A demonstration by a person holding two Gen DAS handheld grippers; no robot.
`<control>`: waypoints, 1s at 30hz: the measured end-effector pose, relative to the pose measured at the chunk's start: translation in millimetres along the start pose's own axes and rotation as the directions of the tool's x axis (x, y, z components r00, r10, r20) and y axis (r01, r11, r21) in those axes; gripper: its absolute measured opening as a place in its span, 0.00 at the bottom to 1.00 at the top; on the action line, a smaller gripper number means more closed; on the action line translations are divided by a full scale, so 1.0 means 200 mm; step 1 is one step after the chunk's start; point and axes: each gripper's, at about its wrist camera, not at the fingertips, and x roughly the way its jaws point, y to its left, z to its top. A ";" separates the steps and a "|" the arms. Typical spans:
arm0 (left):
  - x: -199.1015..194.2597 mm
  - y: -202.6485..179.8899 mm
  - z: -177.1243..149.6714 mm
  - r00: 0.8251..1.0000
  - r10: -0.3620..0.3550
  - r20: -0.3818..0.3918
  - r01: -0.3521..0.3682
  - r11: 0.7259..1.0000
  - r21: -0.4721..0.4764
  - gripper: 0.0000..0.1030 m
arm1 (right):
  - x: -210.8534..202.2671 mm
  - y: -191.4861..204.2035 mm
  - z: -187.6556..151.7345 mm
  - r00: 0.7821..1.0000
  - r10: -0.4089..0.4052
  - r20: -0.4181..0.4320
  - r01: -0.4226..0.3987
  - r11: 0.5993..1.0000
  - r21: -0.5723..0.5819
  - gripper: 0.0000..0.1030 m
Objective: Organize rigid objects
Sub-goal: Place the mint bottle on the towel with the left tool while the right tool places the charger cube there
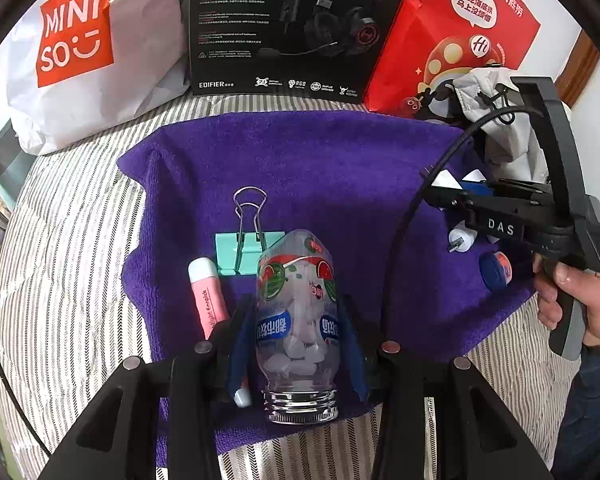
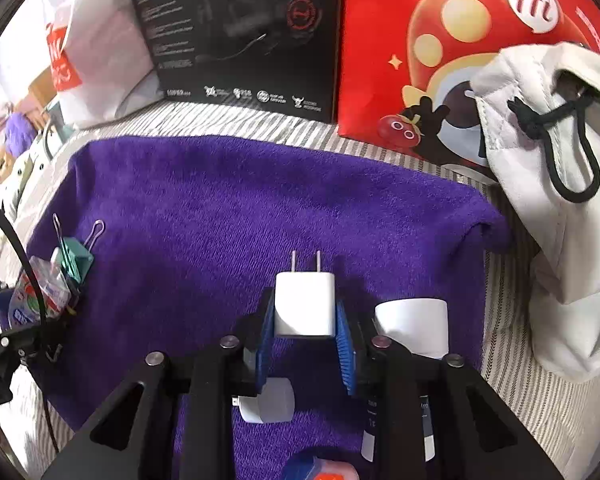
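My left gripper is shut on a clear candy bottle with a silver screw neck, held over the purple towel. Just beside it lie a pink tube and a teal binder clip. My right gripper is shut on a white plug charger, prongs pointing away. Under and beside it sit a white roll, a second white plug and a blue-and-pink object. In the left wrist view the right gripper shows at the right, with a hand on its handle.
Behind the towel stand a white shopping bag, a black headphone box and a red mushroom-print bag. A white drawstring pouch lies at the towel's right edge. Striped bedding surrounds the towel. A black cable crosses the right side.
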 end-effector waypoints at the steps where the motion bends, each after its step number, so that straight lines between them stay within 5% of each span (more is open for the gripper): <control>1: 0.00 0.00 0.00 1.000 -0.001 -0.001 0.001 1.000 0.001 0.38 | 0.00 0.00 0.00 1.000 0.009 -0.006 -0.009 1.000 -0.001 0.37; 10: 0.02 0.01 0.01 1.000 0.004 -0.011 -0.004 1.000 0.000 0.38 | -0.27 -0.04 -0.06 0.996 -0.010 0.085 0.008 1.000 0.021 0.51; 17: 0.07 -0.07 0.05 1.000 0.002 -0.026 -0.001 0.999 0.038 0.38 | -0.49 -0.07 -0.21 0.993 -0.032 0.110 0.029 0.999 0.030 0.52; 30: 0.13 -0.25 0.03 0.989 0.149 -0.004 -0.146 0.974 0.173 0.38 | -0.59 -0.10 -0.51 0.997 -0.022 0.074 0.016 0.997 0.081 0.52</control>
